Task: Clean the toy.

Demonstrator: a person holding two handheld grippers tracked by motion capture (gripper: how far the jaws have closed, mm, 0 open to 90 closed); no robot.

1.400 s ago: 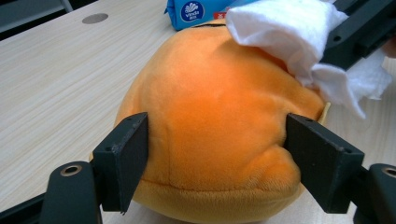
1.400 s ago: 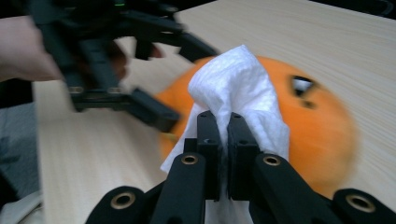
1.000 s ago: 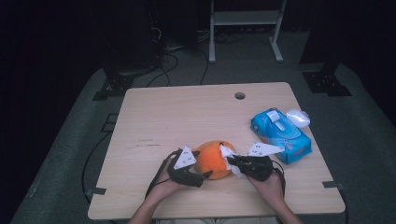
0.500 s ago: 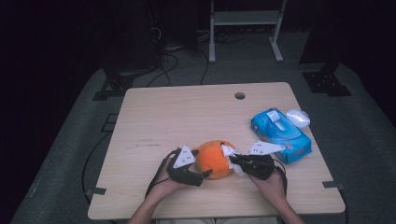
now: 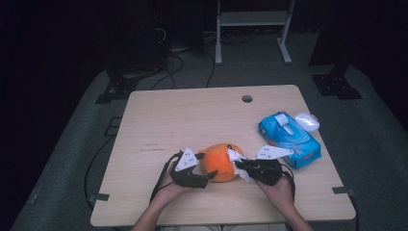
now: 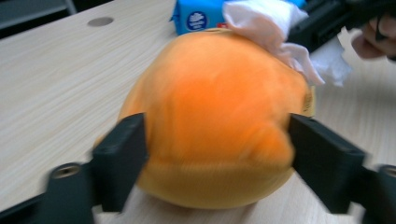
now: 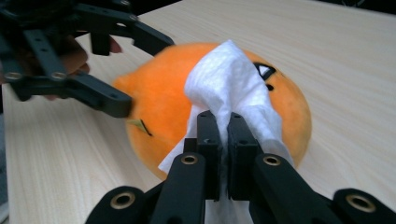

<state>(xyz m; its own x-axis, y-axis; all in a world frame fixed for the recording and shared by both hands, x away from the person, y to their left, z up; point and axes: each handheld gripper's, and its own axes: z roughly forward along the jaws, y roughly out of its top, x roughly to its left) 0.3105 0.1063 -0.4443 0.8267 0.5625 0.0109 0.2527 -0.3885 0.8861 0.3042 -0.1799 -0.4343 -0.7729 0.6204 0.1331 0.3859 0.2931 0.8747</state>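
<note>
A: What has changed since a second ago?

B: Very little. In the high view the left gripper [image 5: 206, 179] sits at the near edge of the table [image 5: 192, 120], where it was. Its jaws have just been opening a bit further, with the orange plush [image 5: 219, 161] between them.

A: Is it gripping the plush?

B: In the left gripper view the jaws stand wide, one on each side of the plush [image 6: 215, 116], right against its flanks. The picture is blurred, so I can't tell if they press on it.

A: And the plush itself?

B: Same spot as before: on the table near the front edge, between the two grippers.

A: The right side?

B: The right gripper [image 5: 239, 166] has not moved either. Its jaws are pinched tight on a white tissue [image 7: 233, 93], which drapes over the top of the plush [image 7: 159, 102] in the right gripper view.

A: Anything further right?

B: A blue wipes pack [image 5: 288, 139] lies where it lay earlier, with a white mouse [image 5: 307, 121] just behind it.
</note>
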